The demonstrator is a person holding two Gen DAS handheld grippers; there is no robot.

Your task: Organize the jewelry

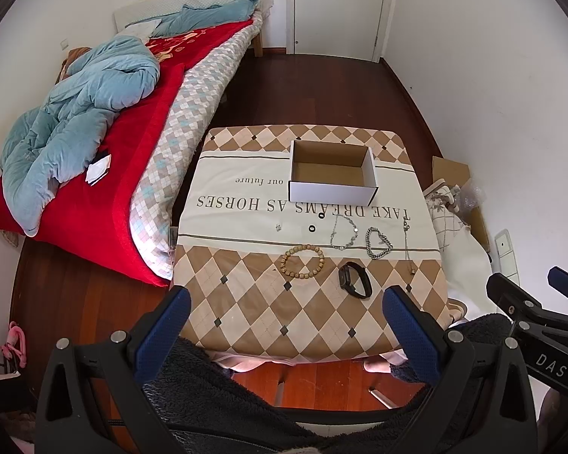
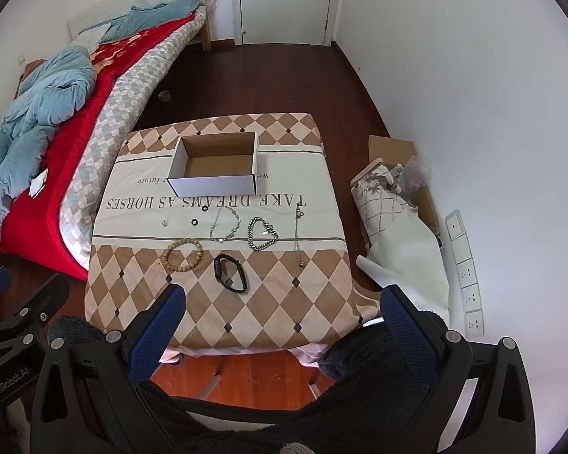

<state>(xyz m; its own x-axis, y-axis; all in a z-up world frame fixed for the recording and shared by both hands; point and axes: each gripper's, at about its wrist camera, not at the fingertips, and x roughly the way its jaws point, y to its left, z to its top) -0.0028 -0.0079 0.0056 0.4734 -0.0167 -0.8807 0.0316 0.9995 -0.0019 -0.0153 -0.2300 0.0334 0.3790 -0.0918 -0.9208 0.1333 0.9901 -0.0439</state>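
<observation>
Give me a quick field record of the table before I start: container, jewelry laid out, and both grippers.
surface: table under a checked cloth
container: open cardboard box, nothing seen inside
near row: bead bracelet, black watch
middle row: thin chain, heavy chain bracelet, necklace, two small black rings, a tiny silver piece
left gripper: open, holding nothing
right gripper: open, holding nothing

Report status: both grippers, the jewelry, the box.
Left gripper open, right gripper open, both short of the table. White cardboard box empty. Wooden bead bracelet, black smartwatch, silver chain bracelet loose on the cloth. Nothing blocking.
</observation>
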